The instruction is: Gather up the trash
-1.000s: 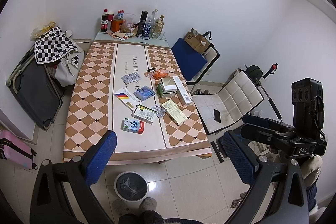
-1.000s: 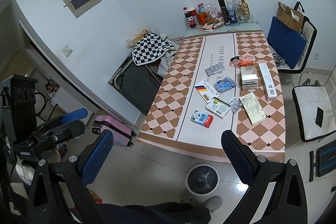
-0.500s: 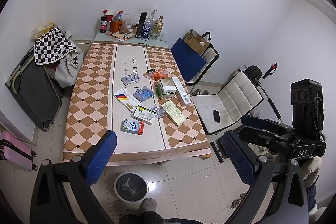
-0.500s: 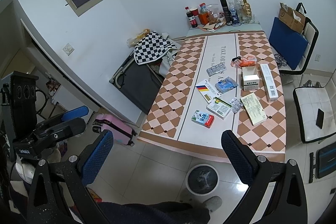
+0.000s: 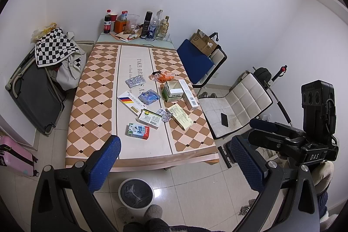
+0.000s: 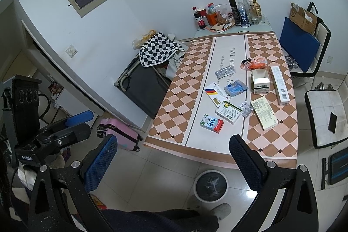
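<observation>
Both grippers, left gripper [image 5: 174,166] and right gripper [image 6: 174,164], are hanging wide open and empty, with light, stiff little boxes [image 5: 138,131] waiting ahead of the fingers on the tabletop [image 5: 91,114], probably easy to pinch by their sides.

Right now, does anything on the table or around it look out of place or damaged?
The table carries a loose scatter: blister packs, flattened cartons, and a green-and-white box with its top open. A phone lies on the worn white chair. Nothing looks spilled. The bin stands on the floor; both tongs are open and hold nothing.
</observation>
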Demonstrator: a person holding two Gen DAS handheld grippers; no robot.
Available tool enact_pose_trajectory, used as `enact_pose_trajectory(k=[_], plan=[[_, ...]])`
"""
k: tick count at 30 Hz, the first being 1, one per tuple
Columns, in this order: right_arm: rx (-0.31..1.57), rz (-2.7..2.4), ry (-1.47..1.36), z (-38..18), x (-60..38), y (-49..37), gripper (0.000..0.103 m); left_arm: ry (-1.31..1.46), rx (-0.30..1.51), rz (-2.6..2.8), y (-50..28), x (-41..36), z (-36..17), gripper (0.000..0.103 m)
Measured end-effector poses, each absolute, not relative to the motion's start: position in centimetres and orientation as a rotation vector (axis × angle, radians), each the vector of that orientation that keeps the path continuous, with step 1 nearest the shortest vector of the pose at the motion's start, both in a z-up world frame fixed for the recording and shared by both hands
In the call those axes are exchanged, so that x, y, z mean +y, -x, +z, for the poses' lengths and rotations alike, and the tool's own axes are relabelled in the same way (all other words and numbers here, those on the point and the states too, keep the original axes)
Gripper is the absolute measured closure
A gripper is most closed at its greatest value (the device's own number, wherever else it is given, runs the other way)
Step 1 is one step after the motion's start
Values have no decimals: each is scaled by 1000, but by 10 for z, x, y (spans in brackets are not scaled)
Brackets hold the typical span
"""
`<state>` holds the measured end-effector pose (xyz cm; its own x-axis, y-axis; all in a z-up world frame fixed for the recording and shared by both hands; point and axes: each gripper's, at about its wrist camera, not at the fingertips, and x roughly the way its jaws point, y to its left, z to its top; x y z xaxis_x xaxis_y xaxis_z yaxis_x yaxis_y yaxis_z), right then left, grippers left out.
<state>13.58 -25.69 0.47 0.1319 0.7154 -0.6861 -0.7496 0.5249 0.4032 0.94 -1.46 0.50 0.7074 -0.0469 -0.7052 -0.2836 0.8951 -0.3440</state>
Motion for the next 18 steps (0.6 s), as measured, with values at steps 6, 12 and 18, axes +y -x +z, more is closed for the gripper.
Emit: enact_pose_trajectory(k=[6, 12, 18], plan=[[969, 1064, 41, 3, -259, -137, 0, 454, 781, 134, -10, -16, 4, 0], [972, 1045, 34, 14, -247, -130, 0, 453, 787, 140, -13, -17, 2, 0], [1003, 882, -19, -6, -235, -143, 0, 426, 855, 281, -34, 1, -29, 0]])
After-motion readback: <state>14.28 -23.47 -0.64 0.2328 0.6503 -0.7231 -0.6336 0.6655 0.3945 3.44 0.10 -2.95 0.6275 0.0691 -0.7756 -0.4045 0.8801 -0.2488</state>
